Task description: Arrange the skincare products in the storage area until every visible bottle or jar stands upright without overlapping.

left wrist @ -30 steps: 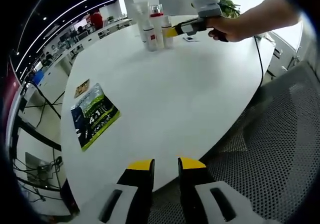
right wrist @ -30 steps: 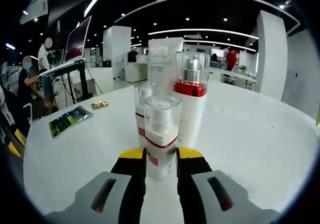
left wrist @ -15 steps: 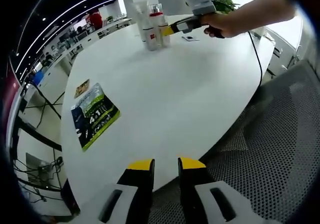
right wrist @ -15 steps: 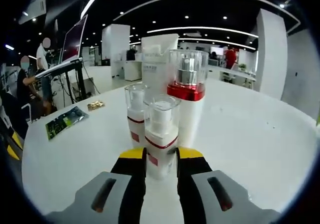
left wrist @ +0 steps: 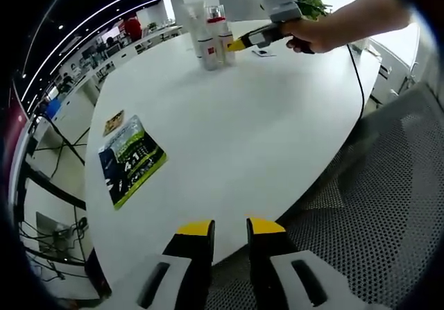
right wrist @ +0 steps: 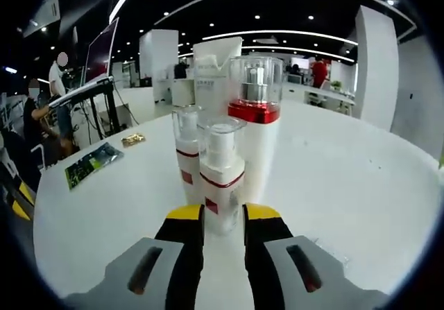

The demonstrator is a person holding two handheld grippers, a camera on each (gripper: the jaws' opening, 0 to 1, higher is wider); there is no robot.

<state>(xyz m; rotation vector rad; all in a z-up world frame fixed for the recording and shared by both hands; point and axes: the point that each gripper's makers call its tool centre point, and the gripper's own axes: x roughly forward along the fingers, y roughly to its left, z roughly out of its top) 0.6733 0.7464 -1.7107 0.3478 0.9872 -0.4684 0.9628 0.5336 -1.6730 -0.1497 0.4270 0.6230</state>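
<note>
Here, right tongs (right wrist: 223,214) slightly apart, flanking clear-capped cylindrical small pump bottle (right wrist: 221,178); left tongs (left wrist: 230,228) apart.

The left gripper (left wrist: 227,228) hung over the table (left wrist: 243,136) edge, jaws slightly apart. At 12 o'clock, the right gripper (left wrist: 234,44) met upright bottles (left wrist: 211,36).

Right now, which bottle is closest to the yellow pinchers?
The small pump bottle with the thin red band, right at the right gripper tips. The other small bottle, the tall red-collared bottle and the white tube stand behind it.
</note>
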